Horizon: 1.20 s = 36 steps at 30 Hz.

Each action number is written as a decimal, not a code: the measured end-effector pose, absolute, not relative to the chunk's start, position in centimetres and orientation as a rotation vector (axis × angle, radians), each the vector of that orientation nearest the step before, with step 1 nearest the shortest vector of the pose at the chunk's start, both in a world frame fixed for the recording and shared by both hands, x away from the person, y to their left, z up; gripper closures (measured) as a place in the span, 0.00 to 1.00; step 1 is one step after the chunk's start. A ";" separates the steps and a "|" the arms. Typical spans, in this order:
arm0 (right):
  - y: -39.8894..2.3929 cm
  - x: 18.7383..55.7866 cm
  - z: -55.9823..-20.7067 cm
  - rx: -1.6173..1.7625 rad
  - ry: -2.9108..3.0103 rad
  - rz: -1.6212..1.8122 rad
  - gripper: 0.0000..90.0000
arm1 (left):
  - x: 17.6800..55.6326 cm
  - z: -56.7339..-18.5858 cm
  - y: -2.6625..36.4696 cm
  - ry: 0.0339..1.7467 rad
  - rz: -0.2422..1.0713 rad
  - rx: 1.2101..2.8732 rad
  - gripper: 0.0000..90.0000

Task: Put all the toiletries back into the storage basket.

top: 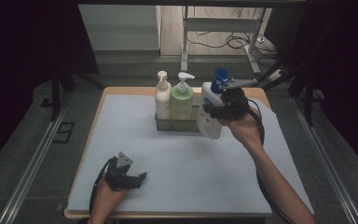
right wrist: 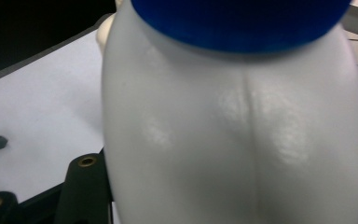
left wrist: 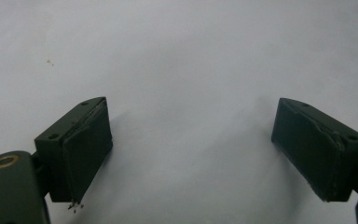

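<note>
A white bottle (top: pixel 209 122) with a blue pump top hangs tilted above the table, just right of a clear caddy (top: pixel 177 125). My right gripper (top: pixel 219 111) is shut on its middle, coming in from the right. In the right gripper view the white bottle (right wrist: pixel 233 130) is very close, its blue collar at the top, and it hides the jaws. A cream pump bottle (top: pixel 162 100) and a green pump bottle (top: pixel 182 102) stand upright in the caddy. My left gripper (top: pixel 140 179) rests low near the front left of the table, its jaws wide open over bare sheet (left wrist: pixel 191 149).
A pale blue sheet (top: pixel 177 168) covers the wooden table top. Dark curtains flank the table, and a metal frame with floor cables stands behind it. Rails run along both sides on the floor.
</note>
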State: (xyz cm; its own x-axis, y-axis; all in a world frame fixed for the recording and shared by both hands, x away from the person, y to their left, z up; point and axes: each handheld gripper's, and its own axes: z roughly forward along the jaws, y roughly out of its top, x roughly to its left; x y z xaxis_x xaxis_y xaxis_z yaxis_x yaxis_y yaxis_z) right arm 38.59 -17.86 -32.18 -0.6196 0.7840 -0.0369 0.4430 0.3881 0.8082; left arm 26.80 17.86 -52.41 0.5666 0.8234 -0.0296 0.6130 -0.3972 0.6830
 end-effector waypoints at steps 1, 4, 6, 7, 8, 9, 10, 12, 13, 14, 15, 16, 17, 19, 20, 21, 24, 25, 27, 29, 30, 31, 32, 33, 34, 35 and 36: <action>-17.8 38.8 -32.1 1.060 2.234 1.112 0.44 | 26.8 -52.4 17.9 1.144 0.415 2.144 0.13; -17.8 39.4 -32.0 1.070 2.221 1.107 0.44 | 26.8 -52.4 17.9 1.144 0.415 2.144 0.13; -17.8 39.9 -31.9 1.079 2.212 1.108 0.44 | 26.8 -52.4 17.9 1.144 0.414 2.144 0.13; -17.8 40.1 -31.9 1.084 2.208 1.108 0.44 | 26.8 -52.4 17.9 1.144 0.414 2.144 0.13; -17.9 40.4 -31.9 1.087 2.206 1.105 0.44 | 26.8 -52.4 17.9 1.144 0.414 2.145 0.13; -17.9 40.6 -31.8 1.092 2.201 1.106 0.44 | 26.8 -52.4 17.9 1.144 0.415 2.145 0.13; -17.9 40.8 -31.8 1.095 2.198 1.105 0.44 | 26.8 -52.4 17.9 1.144 0.415 2.144 0.13; -17.9 41.2 -31.8 1.101 2.190 1.101 0.44 | 26.8 -52.4 17.9 1.144 0.414 2.145 0.13; -17.9 41.5 -31.9 1.103 2.187 1.097 0.44 | 26.8 -52.4 17.9 1.144 0.414 2.145 0.13; -17.8 41.7 -31.9 1.109 2.183 1.097 0.44 | 26.8 -52.4 17.9 1.144 0.414 2.144 0.13; -17.8 41.9 -31.9 1.109 2.181 1.091 0.44 | 26.8 -52.4 17.9 1.144 0.414 2.144 0.13; -17.8 42.1 -31.9 1.113 2.175 1.091 0.44 | 26.8 -52.4 17.9 1.144 0.414 2.144 0.13; -17.8 42.2 -31.9 1.113 2.172 1.093 0.44 | 26.8 -52.4 17.9 1.144 0.414 2.144 0.13; -17.7 42.6 -31.9 1.117 2.167 1.093 0.44 | 26.8 -52.4 17.9 1.144 0.414 2.144 0.13; -17.7 42.8 -31.9 1.120 2.165 1.092 0.44 | 26.8 -52.4 17.9 1.144 0.414 2.144 0.13; -17.7 43.0 -31.9 1.123 2.162 1.091 0.44 | 26.8 -52.4 17.8 1.145 0.413 2.141 0.13; -17.5 43.6 -31.9 1.134 2.152 1.086 0.44 | 26.8 -52.4 17.9 1.144 0.414 2.144 0.13; -17.5 43.7 -31.8 1.139 2.148 1.086 0.44 | 26.8 -52.4 17.9 1.144 0.414 2.143 0.13; -17.4 44.1 -31.8 1.147 2.142 1.085 0.44 | 26.8 -52.4 17.9 1.144 0.414 2.144 0.13; -17.4 44.5 -31.9 1.158 2.131 1.086 0.44 | 26.8 -52.4 17.9 1.144 0.415 2.143 0.13; -17.4 44.7 -31.9 1.163 2.126 1.084 0.44 | 26.8 -52.4 17.9 1.144 0.414 2.143 0.13; -17.4 44.8 -32.0 1.168 2.122 1.084 0.44 | 26.8 -52.4 17.8 1.145 0.414 2.140 0.13; -17.3 45.0 -32.0 1.170 2.118 1.083 0.44 | 26.8 -52.4 17.8 1.145 0.414 2.140 0.13; -17.3 45.2 -32.1 1.171 2.114 1.080 0.44 | 26.8 -52.4 17.9 1.144 0.414 2.143 0.13; -17.3 45.4 -32.1 1.174 2.109 1.080 0.44 | 26.8 -52.4 17.8 1.145 0.414 2.140 0.13; -17.2 45.6 -32.2 1.178 2.106 1.078 0.44 | 26.8 -52.4 17.8 1.146 0.414 2.138 0.13; -17.2 45.7 -32.3 1.177 2.104 1.074 0.44 | 26.8 -52.4 17.8 1.146 0.413 2.139 0.13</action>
State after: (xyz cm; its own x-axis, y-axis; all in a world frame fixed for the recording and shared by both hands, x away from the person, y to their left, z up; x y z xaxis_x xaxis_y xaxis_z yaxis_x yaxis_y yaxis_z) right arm 45.73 -17.18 -32.26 -0.5033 0.8631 -0.0432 0.4716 0.3162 0.8232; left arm 26.81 17.85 -52.43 0.5648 0.8246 -0.0334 0.6133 -0.3923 0.6855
